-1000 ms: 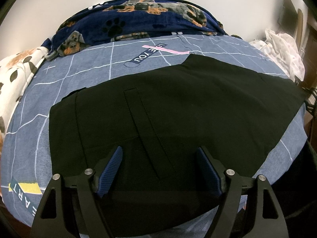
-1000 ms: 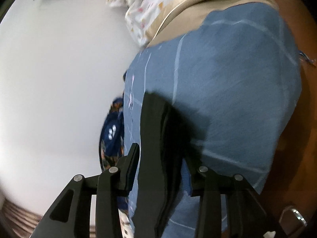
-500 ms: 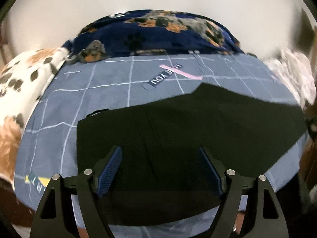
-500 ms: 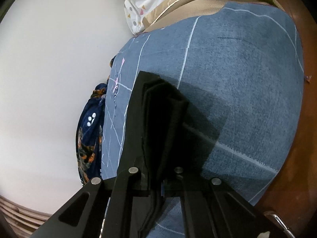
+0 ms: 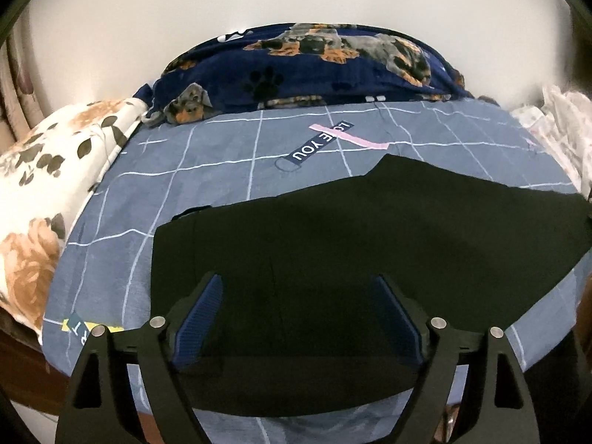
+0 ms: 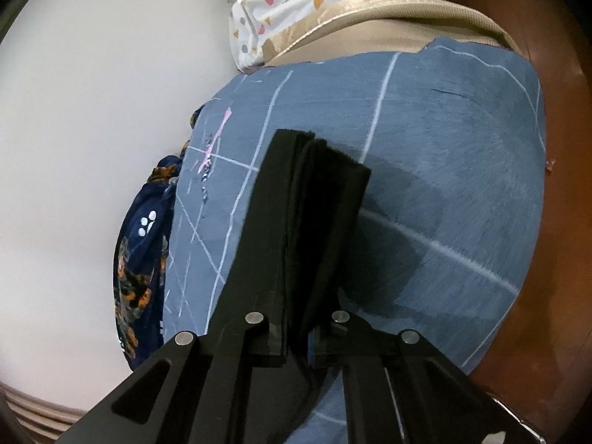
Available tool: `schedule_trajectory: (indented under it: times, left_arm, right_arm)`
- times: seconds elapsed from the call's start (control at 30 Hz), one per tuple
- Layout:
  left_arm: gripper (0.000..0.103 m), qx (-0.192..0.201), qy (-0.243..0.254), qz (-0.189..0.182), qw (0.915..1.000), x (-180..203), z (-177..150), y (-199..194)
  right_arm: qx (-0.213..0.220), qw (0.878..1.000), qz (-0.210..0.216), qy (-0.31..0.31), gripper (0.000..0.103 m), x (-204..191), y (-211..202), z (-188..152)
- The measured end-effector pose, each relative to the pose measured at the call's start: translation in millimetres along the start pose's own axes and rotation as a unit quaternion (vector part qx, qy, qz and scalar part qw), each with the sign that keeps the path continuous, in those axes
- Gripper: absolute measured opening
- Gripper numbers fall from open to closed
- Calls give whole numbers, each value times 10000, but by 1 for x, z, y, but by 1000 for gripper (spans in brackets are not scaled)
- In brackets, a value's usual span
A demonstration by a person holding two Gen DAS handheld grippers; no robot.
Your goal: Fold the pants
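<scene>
Black pants (image 5: pixel 333 244) lie flat across the blue checked bed sheet (image 5: pixel 222 155), waistband end to the left, legs running right. My left gripper (image 5: pixel 296 318) is open and empty, hovering above the near edge of the pants with its blue pads (image 5: pixel 201 314) wide apart. In the right wrist view my right gripper (image 6: pixel 296 325) is shut on the layered leg end of the pants (image 6: pixel 314 192), which sticks up between the jaws above the sheet (image 6: pixel 444 148).
A navy dog-print blanket (image 5: pixel 314 66) lies at the far side by the white wall. A floral pillow (image 5: pixel 44 170) is at the left. White patterned cloth (image 6: pixel 296 7) and a beige mattress edge (image 6: pixel 407 14) are at the bed's end. Brown wood floor (image 6: pixel 562 222) lies beyond.
My right gripper has shut on the leg end of the pants and raised it. My left gripper has pulled back from the pants and stayed open.
</scene>
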State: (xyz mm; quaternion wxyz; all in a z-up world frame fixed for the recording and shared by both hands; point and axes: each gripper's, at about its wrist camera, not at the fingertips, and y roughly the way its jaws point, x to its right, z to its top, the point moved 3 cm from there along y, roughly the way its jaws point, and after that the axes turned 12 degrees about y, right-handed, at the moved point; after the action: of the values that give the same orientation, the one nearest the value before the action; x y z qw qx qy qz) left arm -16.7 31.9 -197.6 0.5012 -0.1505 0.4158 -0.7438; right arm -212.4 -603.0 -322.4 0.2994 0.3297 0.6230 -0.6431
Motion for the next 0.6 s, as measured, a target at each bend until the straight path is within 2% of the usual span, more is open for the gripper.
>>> schedule_trajectory:
  times: [0.27,0.6]
  left_arm:
    - [95,-12,206,167,9996,4,1,-1]
    - [95,-251,112,230,9994,2,0,5]
  right_arm:
    - [82,9989,113,-447,8,-27,-6,-29]
    - [-243,9929,146,-1158,8,-55,7,-77]
